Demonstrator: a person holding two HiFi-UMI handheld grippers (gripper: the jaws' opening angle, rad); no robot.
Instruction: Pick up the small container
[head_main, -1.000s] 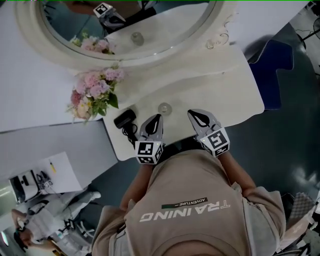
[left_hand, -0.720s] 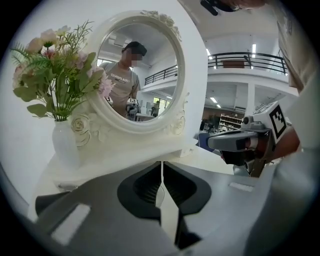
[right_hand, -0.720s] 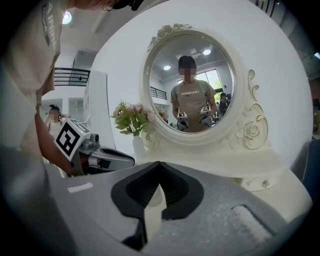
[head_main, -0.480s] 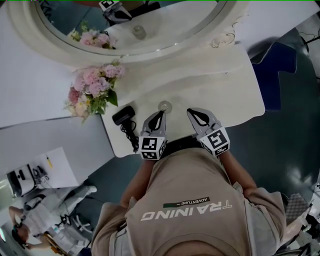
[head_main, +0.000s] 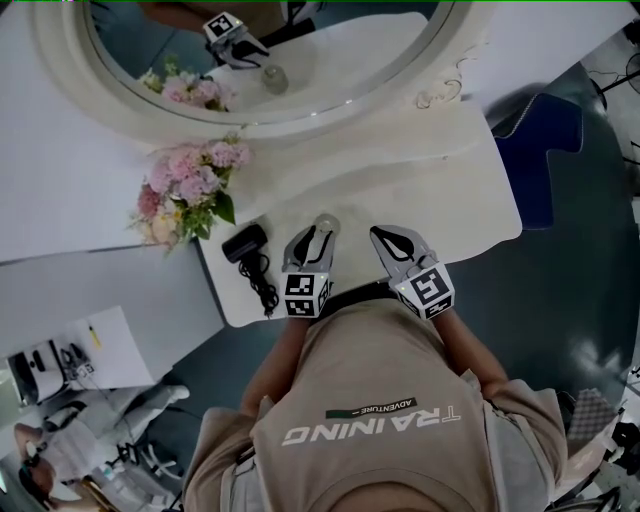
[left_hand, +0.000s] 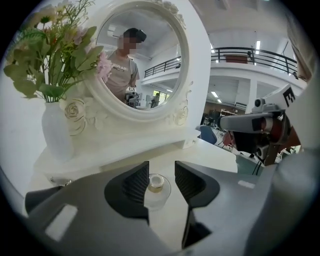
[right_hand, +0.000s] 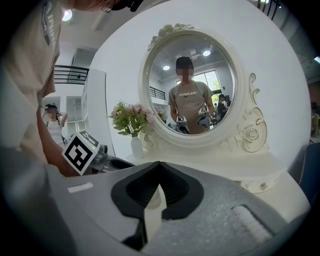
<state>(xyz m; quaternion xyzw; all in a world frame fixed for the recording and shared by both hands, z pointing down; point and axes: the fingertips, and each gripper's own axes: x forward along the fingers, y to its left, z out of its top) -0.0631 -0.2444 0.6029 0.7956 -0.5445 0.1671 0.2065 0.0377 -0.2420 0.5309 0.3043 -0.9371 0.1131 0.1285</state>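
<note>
Small container (left_hand: 156, 187) is standing on the surface (head_main: 430, 190), lower centre of the left gripper view, between the jaws of the left tongs (left_hand: 161, 176); these are opening, pads clear of it; right tongs (right_hand: 156, 192) are idling pressed together, empty; grasp approach appears underway; next, squeezing evenly, then lifting.

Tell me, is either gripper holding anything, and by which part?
Nothing is held. The left gripper is opening, with the small container between its jaws but not gripped; the right gripper is shut and empty.
</note>
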